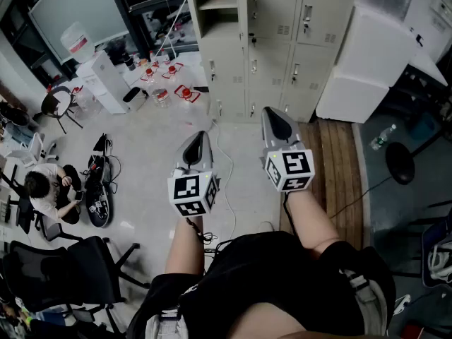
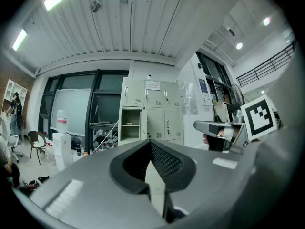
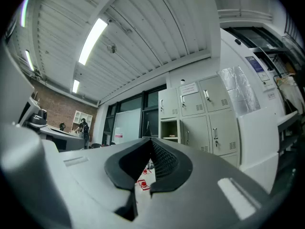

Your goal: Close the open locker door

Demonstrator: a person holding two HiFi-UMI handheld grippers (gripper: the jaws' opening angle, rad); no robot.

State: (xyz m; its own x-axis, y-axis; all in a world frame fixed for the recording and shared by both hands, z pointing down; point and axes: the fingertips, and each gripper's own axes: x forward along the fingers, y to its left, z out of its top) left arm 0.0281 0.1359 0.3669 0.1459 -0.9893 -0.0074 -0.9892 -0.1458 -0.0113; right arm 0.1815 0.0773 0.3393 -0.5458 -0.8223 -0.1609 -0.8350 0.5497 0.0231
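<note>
A beige bank of lockers point(image 1: 282, 41) stands across the room, well ahead of both grippers. Its upper left compartment point(image 1: 215, 2) is open, showing a shelf; its door point(image 1: 242, 6) swings outward, seen edge-on. The open compartment point(image 2: 130, 130) also shows in the left gripper view and, small, in the right gripper view point(image 3: 169, 129). My left gripper point(image 1: 198, 141) and right gripper point(image 1: 277, 115) are held side by side in the air, pointing toward the lockers. Both are shut with nothing between the jaws. Left jaws point(image 2: 150, 143) and right jaws point(image 3: 151, 140) meet at their tips.
A white water dispenser point(image 1: 106, 80) and red-lidded containers point(image 1: 169, 83) are on the floor left of the lockers. Large white boxes point(image 1: 367, 62) stand to their right, by a wooden platform point(image 1: 339, 161). A person point(image 1: 46, 186) sits at the left; a black chair point(image 1: 56, 270) is nearby.
</note>
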